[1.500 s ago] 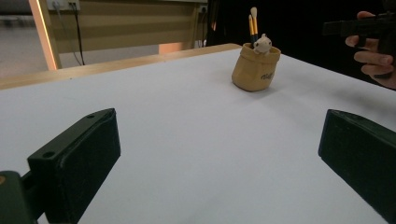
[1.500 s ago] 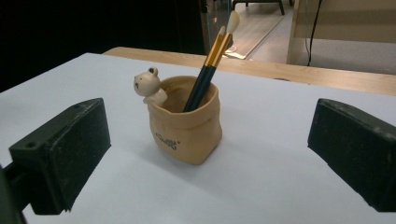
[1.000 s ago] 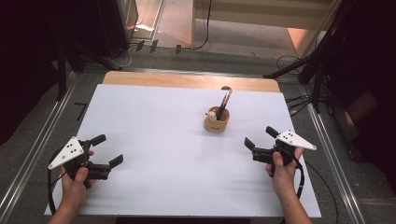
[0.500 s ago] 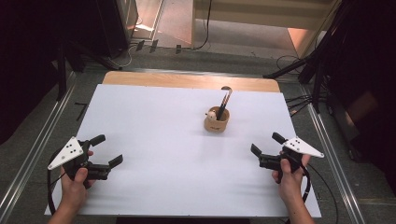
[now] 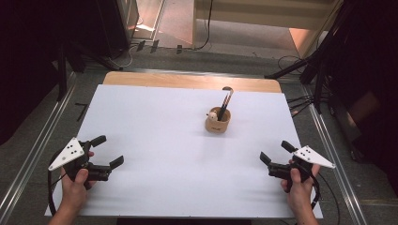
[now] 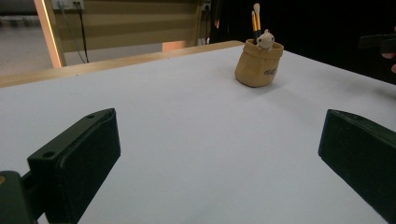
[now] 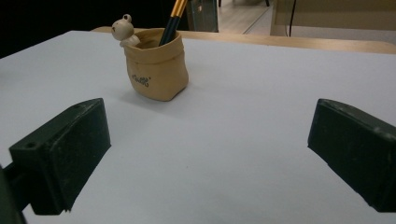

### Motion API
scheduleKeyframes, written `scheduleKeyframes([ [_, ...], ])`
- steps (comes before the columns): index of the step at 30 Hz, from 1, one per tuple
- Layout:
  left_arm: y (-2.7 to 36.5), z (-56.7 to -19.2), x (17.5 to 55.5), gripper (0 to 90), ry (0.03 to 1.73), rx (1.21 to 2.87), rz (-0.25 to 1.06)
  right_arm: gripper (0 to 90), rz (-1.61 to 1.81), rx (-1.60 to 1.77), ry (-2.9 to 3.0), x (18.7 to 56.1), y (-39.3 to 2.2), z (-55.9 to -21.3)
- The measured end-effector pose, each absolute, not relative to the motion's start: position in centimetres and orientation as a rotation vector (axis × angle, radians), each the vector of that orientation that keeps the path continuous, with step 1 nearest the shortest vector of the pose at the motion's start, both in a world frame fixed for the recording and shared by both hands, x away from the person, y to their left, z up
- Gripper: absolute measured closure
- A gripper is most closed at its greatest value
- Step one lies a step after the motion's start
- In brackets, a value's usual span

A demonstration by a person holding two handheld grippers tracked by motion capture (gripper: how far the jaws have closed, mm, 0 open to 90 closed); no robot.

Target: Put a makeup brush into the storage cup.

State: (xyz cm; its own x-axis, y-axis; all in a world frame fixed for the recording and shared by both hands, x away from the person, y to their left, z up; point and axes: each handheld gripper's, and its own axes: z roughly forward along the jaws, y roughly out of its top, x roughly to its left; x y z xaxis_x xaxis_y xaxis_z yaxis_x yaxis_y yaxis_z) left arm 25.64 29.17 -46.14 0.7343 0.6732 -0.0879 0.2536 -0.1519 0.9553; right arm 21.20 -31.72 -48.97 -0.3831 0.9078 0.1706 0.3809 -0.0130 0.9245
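A tan sack-shaped pen holder [image 5: 218, 123] stands upright right of the white table's middle, with a small bear figure on its rim and black-and-gold brushes [image 5: 225, 101] sticking up. The holder [image 6: 258, 64] shows far ahead in the left gripper view and closer [image 7: 156, 69] in the right gripper view. My left gripper [image 5: 108, 151] is open near the front left of the table, empty. My right gripper [image 5: 276, 151] is open at the front right, empty, well short of the holder.
The white sheet [image 5: 155, 136] covers the table, with a bare wooden strip [image 5: 187, 80] along the far edge. Metal rails [image 5: 328, 140] run down both sides. Dark stands and cables [image 5: 309, 70] lie on the floor beyond the far right corner.
My right gripper has drawn back toward the front right edge of the table, away from the holder. The left gripper has stayed in place.
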Motion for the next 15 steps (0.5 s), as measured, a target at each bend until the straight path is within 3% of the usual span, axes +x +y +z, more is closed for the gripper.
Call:
scheduleKeyframes([
  [15,28.85,-46.23,25.83,0.0,0.726,1.738,0.426,0.0,1.372,1.345,1.746,20.73,-31.87,-48.9],
])
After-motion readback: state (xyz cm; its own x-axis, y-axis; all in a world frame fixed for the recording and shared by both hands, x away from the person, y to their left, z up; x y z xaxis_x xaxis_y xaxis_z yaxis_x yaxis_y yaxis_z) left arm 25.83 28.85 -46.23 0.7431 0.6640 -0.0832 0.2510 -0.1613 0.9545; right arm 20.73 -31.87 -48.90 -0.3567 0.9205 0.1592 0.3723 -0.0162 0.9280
